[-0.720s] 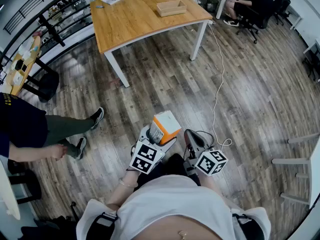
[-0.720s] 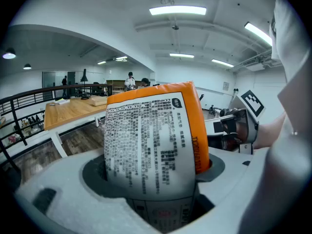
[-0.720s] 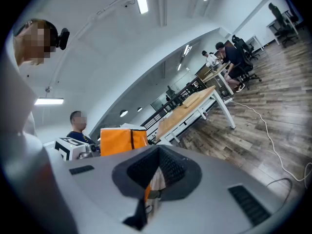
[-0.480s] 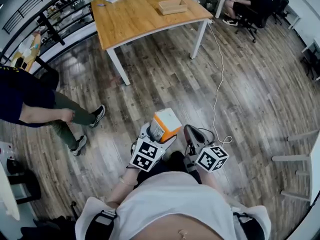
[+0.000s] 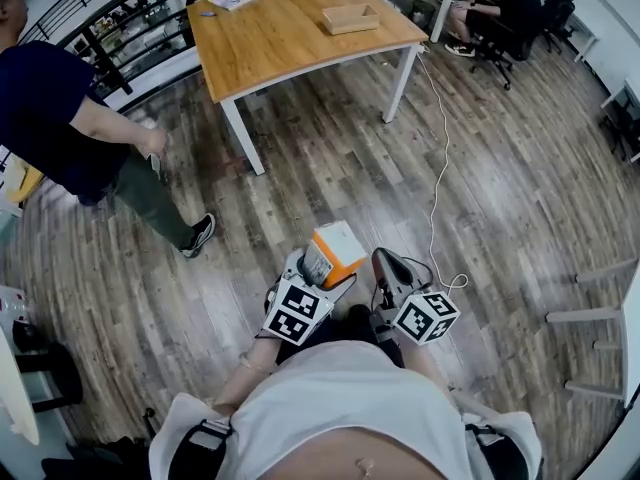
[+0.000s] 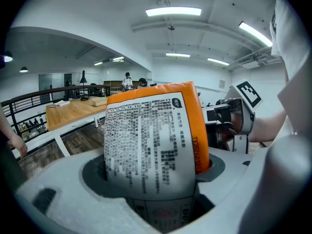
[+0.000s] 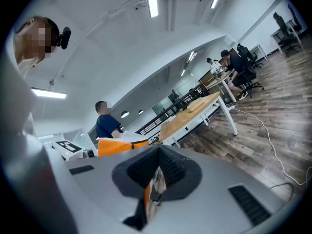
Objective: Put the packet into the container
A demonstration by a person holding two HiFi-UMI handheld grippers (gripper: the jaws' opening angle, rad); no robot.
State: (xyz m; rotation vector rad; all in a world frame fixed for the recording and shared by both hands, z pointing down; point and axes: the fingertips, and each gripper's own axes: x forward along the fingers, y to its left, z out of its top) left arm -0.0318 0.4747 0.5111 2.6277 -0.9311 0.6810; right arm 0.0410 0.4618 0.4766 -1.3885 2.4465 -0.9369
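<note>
Left gripper view: the orange-and-white packet [image 6: 151, 145] is clamped between the widely spread jaws of the left gripper [image 6: 153, 173]. Just beside it, the right gripper [image 7: 157, 172] is pinched shut on a thin orange-white strip [image 7: 149, 196]. Far ahead, the container [image 5: 350, 18] is seen on the counter [image 5: 270, 53].

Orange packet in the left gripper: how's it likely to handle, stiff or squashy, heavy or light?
The packet looks puffed and rounded, so it is probably air-filled: light for its size, squashy rather than stiff. Its film looks smooth, so it may slip between the fingers. Gripped near one end, the free end could wobble.
</note>
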